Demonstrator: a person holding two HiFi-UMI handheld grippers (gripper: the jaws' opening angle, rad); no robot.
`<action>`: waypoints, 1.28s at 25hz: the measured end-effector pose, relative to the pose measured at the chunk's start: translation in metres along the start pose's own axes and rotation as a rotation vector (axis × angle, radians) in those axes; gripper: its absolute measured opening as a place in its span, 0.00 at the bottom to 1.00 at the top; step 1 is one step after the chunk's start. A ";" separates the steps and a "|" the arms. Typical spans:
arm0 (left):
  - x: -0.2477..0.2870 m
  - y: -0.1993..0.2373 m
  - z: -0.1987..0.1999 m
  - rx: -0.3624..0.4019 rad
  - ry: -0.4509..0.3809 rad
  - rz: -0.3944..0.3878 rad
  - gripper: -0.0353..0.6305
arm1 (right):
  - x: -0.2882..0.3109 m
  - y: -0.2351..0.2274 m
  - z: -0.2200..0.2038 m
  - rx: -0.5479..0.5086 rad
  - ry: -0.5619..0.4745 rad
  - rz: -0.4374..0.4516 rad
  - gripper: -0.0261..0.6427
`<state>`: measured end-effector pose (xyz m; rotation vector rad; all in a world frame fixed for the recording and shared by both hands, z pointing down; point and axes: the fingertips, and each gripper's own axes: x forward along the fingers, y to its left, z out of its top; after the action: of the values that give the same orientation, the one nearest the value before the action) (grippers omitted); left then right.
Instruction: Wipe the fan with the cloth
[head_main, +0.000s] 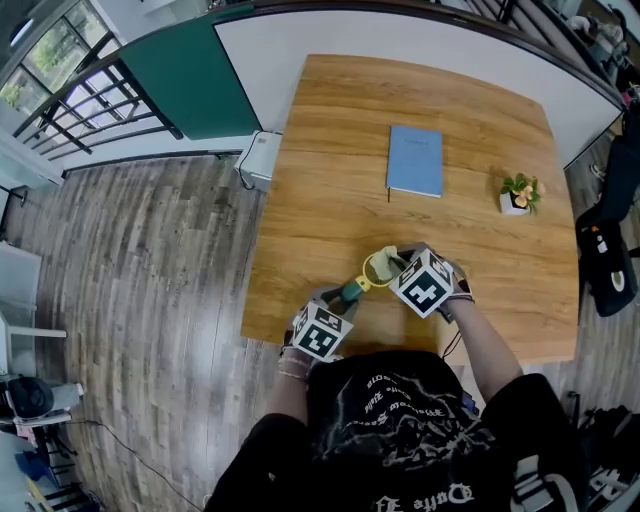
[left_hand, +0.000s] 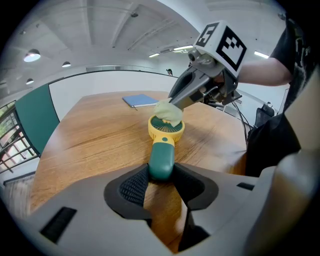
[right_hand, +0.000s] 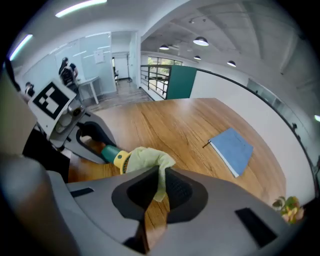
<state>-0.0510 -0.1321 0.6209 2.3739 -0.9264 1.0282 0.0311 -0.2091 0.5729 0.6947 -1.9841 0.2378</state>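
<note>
A small hand fan with a yellow round head (left_hand: 165, 127) and a green handle (left_hand: 161, 159) lies on the wooden table (head_main: 330, 180). My left gripper (left_hand: 161, 176) is shut on the green handle. A pale yellow-green cloth (right_hand: 146, 159) rests on the fan head (right_hand: 120, 160), pinched between the jaws of my right gripper (right_hand: 159, 186). In the head view the fan (head_main: 366, 280) lies between the left gripper (head_main: 338, 302) and the right gripper (head_main: 403, 262), near the table's front edge. The cloth (left_hand: 168, 111) covers the far part of the fan's grille.
A blue notebook (head_main: 415, 160) lies at the middle of the table and a small potted plant (head_main: 519, 193) stands at its right. A white box (head_main: 258, 158) sits on the wood floor by the table's left edge. The person's torso is close behind the front edge.
</note>
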 end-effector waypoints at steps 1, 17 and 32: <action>0.000 0.000 0.000 0.000 0.000 0.001 0.32 | -0.001 0.005 0.000 -0.075 0.017 -0.002 0.10; 0.000 -0.001 0.000 0.041 0.024 -0.015 0.32 | 0.001 0.071 0.005 -0.200 0.018 0.231 0.10; 0.001 -0.003 -0.001 0.082 0.053 -0.033 0.32 | -0.006 0.054 0.079 -0.176 -0.078 0.332 0.10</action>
<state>-0.0487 -0.1295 0.6214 2.4073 -0.8386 1.1318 -0.0558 -0.1973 0.5350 0.2632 -2.1599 0.2332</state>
